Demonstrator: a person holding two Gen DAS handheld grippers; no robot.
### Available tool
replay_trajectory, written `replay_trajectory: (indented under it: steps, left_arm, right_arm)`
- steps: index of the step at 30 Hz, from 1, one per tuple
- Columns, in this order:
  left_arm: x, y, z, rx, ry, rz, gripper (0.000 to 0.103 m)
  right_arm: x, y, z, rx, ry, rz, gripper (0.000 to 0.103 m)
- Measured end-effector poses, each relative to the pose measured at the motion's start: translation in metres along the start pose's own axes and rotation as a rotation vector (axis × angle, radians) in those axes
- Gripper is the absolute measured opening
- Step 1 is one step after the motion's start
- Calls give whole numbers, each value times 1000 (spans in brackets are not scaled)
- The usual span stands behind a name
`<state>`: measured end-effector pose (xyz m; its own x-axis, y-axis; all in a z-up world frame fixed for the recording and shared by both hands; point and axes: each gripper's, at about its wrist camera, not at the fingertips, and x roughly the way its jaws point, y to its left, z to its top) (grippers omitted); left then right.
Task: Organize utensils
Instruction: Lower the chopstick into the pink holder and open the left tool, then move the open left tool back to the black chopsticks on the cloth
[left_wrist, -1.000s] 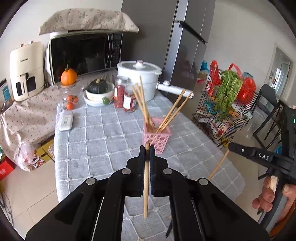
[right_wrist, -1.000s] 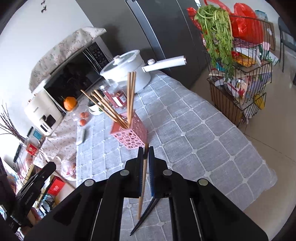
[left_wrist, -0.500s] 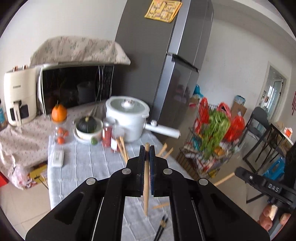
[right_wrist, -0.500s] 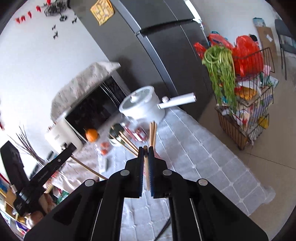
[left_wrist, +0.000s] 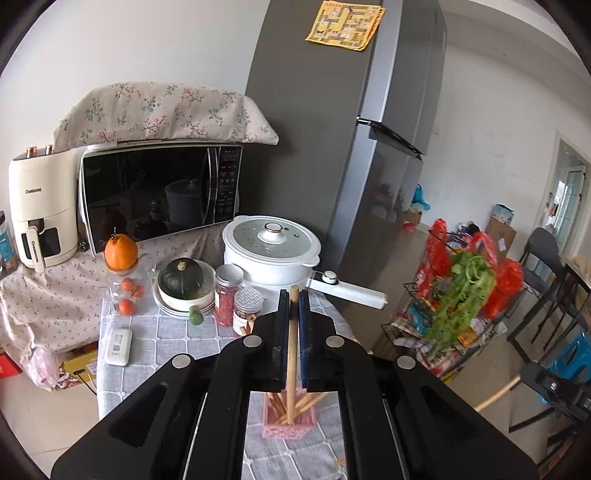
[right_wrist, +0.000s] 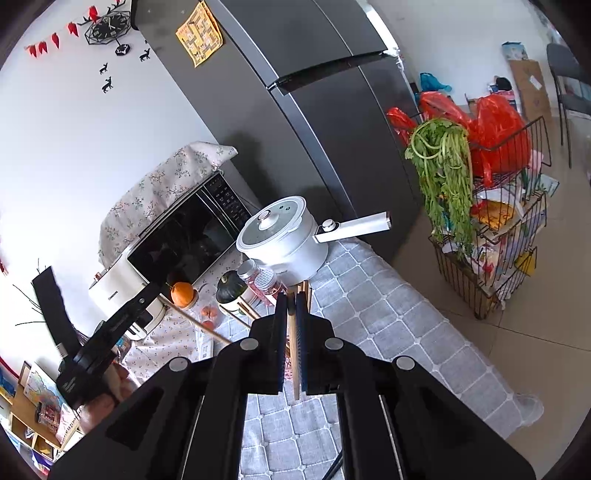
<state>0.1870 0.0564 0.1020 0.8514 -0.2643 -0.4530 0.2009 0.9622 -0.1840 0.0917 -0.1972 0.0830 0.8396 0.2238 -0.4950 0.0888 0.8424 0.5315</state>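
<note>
The right gripper (right_wrist: 291, 299) pinches a wooden chopstick (right_wrist: 293, 354) upright above the grey checked tablecloth (right_wrist: 388, 325), near the white pot (right_wrist: 284, 236).

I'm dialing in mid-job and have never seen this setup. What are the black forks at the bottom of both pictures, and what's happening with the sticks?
There is no robot arm: a person holds a hand gripper in each hand, and each picture comes from a fisheye camera riding on one gripper, looking out along its jaws. The black forks are those jaws. The left gripper is shut on a wooden chopstick whose lower end sits over the pink holder, which already contains several chopsticks. The right gripper is shut on another chopstick. The table's checked grey cloth also carries a white pot, two jars, a bowl with a dark squash and an orange. In the right view, the left gripper appears at lower left.
</note>
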Motion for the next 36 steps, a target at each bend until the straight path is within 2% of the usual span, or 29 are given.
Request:
replay_trajectory:
  steps: [7,10,14,17,22,26,31,34,36]
  left_arm:
    - [37,8,-13,1,75,30,5]
    - [36,17,-20,-26,80,30,20]
    - [19,31,-28,-58,53,36,22]
    - [9,44,-36,-114,55,19,28]
    - [3,62,-58,-183,85,8,28]
    - [9,66,-62,-180,109,18,28]
    - [5,65,-64,-153,91,41,28]
    - [7,65,-65,-147,105,41,29]
    - [10,63,-67,-139,118,45,31]
  right_arm:
    - [26,3,3,13,30,-4,5]
    - [35,7,5,13,33,-11,5]
    - [43,11,7,14,30,-27,5]
    - [51,15,11,19,19,-40,5]
    - [69,22,20,31,-2,-62,5]
    - [91,32,23,18,-10,-89,5]
    - [122,37,18,1,10,-122,5]
    - [137,36,12,-2,22,-125,10]
    - [140,35,9,-1,26,-133,27]
